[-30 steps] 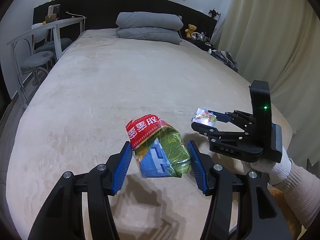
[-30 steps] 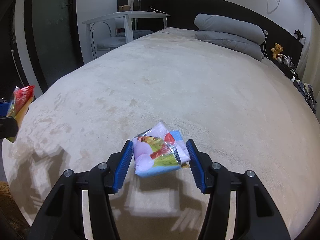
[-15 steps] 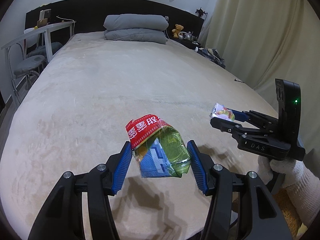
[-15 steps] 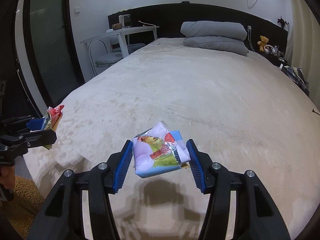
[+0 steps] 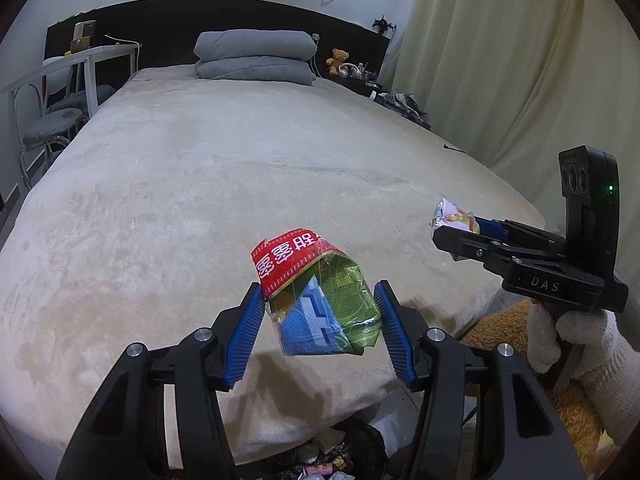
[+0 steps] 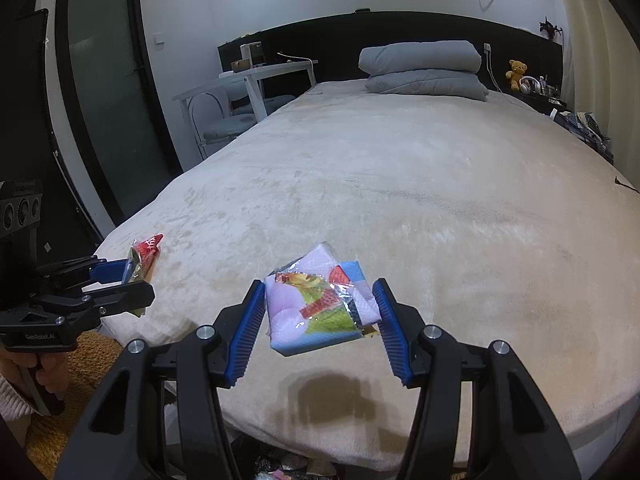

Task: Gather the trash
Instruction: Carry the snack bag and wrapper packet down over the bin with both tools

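**Obs. 1:** Hanging off the bed surface, the red-and-green snack wrapper (image 5: 316, 300) sits clamped between the blue pads (image 5: 242, 340) of the left gripper (image 5: 318, 330); red band with white characters on top, green and blue panels below; crumpled, held over the near edge of the bed (image 5: 200, 184).

**Obs. 2:** Confirmed from the other side — same wrapper shows small at the left gripper's tip in the right wrist view (image 6: 142, 258); jaws clenched on it. And the right?

**Obs. 1:** Right gripper (image 6: 322, 320) clenched on a pink-and-white wrapper (image 6: 320, 300) with fruit print and a blue underside; a silvery foil edge sticks out on its right; pads (image 6: 390, 328) pressing both sides; it too hangs above the foot of the bed, casting a dark shadow on the blanket just below.

**Obs. 2:** From the left wrist view that wrapper is only a small bright scrap (image 5: 454, 216) at the right gripper's nose; a white-gloved hand (image 5: 576, 344) grips the handle beneath.

**Obs. 1:** Below both grippers, at the bottom edge of each view — a dark trash bin (image 5: 340, 456) with mixed wrappers inside; partly hidden by the gripper arms.

**Obs. 2:** Surroundings: beige plush blanket over the bed; two grey pillows (image 5: 256, 56) stacked at the black headboard; teddy bear (image 5: 338, 60) to their right; white desk (image 6: 256, 80) and chair on the left; cream curtain (image 5: 520, 60) on the right; tan rug (image 6: 80, 360) beside the bed's foot.
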Demonstrator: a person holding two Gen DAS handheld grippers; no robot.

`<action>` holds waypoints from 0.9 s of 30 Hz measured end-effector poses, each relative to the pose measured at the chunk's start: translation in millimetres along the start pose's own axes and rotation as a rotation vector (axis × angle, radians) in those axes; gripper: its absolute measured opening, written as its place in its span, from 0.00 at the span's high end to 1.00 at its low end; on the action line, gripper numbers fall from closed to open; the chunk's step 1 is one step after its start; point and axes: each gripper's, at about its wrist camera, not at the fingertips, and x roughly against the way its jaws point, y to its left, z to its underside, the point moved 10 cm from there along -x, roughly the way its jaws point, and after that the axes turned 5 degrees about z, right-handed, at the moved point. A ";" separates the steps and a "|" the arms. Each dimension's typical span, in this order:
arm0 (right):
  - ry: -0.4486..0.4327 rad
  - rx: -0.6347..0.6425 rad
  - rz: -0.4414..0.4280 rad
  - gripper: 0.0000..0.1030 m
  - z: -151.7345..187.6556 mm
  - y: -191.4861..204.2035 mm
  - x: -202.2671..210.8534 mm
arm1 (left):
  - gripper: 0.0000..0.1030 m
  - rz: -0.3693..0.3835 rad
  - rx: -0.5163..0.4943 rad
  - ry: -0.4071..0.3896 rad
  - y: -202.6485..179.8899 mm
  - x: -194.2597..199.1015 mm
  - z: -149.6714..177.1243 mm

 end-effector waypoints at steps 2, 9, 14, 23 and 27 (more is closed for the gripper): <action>0.003 -0.012 -0.007 0.46 8.6 2.3 7.8 | 0.46 0.006 0.000 0.001 -4.2 3.1 7.2; -0.002 -0.052 -0.033 0.46 31.1 8.1 31.2 | 0.46 0.003 -0.002 0.007 -23.9 14.1 39.2; -0.006 -0.055 -0.045 0.46 48.0 17.1 47.5 | 0.46 0.007 -0.004 0.007 -35.5 22.4 56.5; 0.009 -0.029 -0.067 0.46 74.6 36.8 65.9 | 0.46 0.021 0.006 0.008 -56.9 40.1 86.2; 0.028 -0.039 -0.086 0.46 86.1 42.5 71.9 | 0.46 0.026 0.008 0.015 -62.2 44.6 94.9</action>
